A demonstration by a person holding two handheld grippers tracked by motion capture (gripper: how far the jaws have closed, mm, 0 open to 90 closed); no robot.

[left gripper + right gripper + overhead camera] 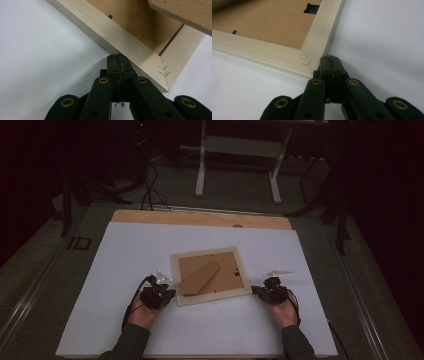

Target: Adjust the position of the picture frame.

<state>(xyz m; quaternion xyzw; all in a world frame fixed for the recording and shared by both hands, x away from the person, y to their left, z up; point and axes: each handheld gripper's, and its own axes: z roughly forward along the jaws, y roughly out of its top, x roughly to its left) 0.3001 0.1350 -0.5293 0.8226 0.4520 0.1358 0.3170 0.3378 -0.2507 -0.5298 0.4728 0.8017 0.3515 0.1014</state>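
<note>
Both grippers have their jaws pressed fully together with nothing between them. Left gripper sits at the near left corner of the picture frame, its tips against the frame's pale outer edge. Right gripper sits at the near right corner, its tips beside that edge.

Lying face down on the white table sheet, near the middle, the frame shows its brown backing. It is nearly square and turned slightly, its right side farther away. The easel stand, a long brown strip, runs from near left to far right.
</note>
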